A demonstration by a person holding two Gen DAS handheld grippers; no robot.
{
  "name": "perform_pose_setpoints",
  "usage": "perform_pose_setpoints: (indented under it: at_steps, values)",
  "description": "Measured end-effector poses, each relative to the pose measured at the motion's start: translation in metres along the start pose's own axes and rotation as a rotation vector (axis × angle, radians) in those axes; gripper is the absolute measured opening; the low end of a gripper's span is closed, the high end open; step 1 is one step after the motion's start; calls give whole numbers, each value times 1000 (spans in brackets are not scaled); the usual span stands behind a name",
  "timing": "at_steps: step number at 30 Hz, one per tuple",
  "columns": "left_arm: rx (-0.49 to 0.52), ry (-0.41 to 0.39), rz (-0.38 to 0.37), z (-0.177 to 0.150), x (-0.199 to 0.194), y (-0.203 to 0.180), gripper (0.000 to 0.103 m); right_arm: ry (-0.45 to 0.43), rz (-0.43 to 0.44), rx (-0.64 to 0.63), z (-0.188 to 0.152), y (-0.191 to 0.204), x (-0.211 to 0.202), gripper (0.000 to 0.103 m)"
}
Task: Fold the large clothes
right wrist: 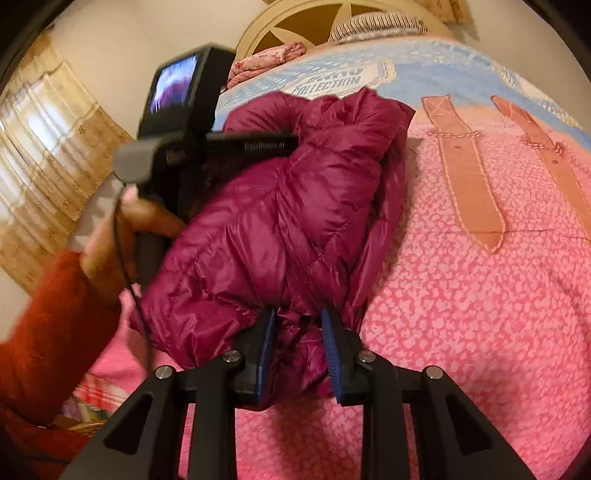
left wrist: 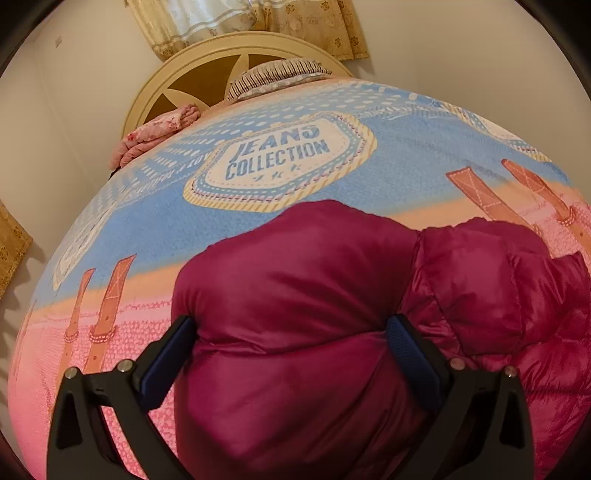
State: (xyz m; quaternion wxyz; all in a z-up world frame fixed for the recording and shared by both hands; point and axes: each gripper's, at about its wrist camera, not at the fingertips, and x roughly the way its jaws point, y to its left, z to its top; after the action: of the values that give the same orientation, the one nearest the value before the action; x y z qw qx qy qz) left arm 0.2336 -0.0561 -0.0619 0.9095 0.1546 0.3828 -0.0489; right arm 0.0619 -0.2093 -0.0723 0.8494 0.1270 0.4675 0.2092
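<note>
A: What colour is the jacket (left wrist: 295, 295)?
B: Magenta, shiny, quilted. The bedspread (left wrist: 258, 221) runs blue to pink, with orange straps.
A: The sleeve (right wrist: 40, 332)?
B: Red. The curtain (left wrist: 314, 22) is tan, flowered.

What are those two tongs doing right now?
Left tongs: spread wide around the puffy magenta jacket; grip cannot be told.
Right tongs: shut on a bunched part of the jacket.

In our left wrist view, the jacket (left wrist: 295, 314) lies on the bedspread (left wrist: 147, 221) in the lower middle and right of the frame, a bulging fold between the left gripper (left wrist: 291, 343) fingers. The pillow (left wrist: 280, 75) and folded blanket (left wrist: 159, 129) sit at the upper middle before the headboard (left wrist: 207, 66). In our right wrist view, the right gripper (right wrist: 299, 332) at lower centre pinches the jacket; the left gripper stands at upper left.
</note>
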Motion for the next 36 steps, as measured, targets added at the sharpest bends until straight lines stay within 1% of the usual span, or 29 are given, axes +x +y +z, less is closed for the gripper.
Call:
perform_pose_setpoints:
  at_steps: [1, 3, 4, 5, 6, 7, 8, 9, 10, 12, 13, 15, 17, 20, 22, 25, 27, 32, 33, 35, 36]
  values:
    - [-2, 0, -2, -1, -1, 0, 103, -34, 14, 29, 9, -6, -12, 26]
    - [-2, -2, 1, -1, -1, 0, 103, -121, 4, 75, 28, -14, -33, 26]
    - [-1, -1, 5, -1, -2, -1, 103, -161, 3, 99, 44, -17, -43, 26]
    - [1, -1, 8, -1, -2, -1, 103, -183, -10, 123, 62, -18, -46, 26]
    - [1, -2, 9, -2, -2, -2, 103, -189, -13, 137, 72, -18, -46, 26]
    - [1, -2, 8, -2, -2, -1, 103, -186, -3, 162, 89, -17, -39, 26]
    - [0, -2, 7, -2, -2, 0, 103, -179, 4, 207, 105, -18, -28, 26]
    - [-1, -1, 5, -2, -2, 0, 103, -175, 1, 242, 112, -18, -20, 26]
    - [-2, 0, 4, -2, -2, 1, 103, -154, -9, 295, 125, -21, -2, 26]
    - [-2, -1, 2, -2, -2, 3, 103, -124, -61, 333, 139, -27, 26, 26]
    - [-3, -1, -1, -2, -2, 4, 103, -107, -105, 334, 143, -28, 44, 26]
    - [-7, 0, -4, -2, -2, 4, 103, -86, -183, 338, 141, -34, 69, 26]
    - [-15, 2, -9, -2, -1, 4, 103, -101, -194, 351, 136, -42, 80, 26]
    - [-23, 5, -14, -1, 1, 4, 103, -133, -205, 326, 134, -51, 88, 26]
    - [-31, 1, -13, -2, 2, 3, 103, -156, -213, 307, 132, -50, 88, 26]
    - [-42, 4, -10, -1, 7, 2, 103, -201, -250, 270, 130, -47, 95, 26]
    - [-40, 8, -7, -1, 9, 2, 103, -207, -284, 251, 133, -43, 98, 26]
    - [-32, 18, -9, 0, 6, 3, 103, -213, -285, 249, 133, -44, 98, 26]
    - [-25, 27, -11, 0, 3, 4, 103, -210, -287, 244, 133, -43, 97, 28]
    - [-24, 48, -37, 0, -8, 11, 103, -194, -281, 239, 133, -40, 90, 28]
    - [-40, 40, -48, -3, -18, 17, 103, -189, -272, 238, 133, -39, 84, 28]
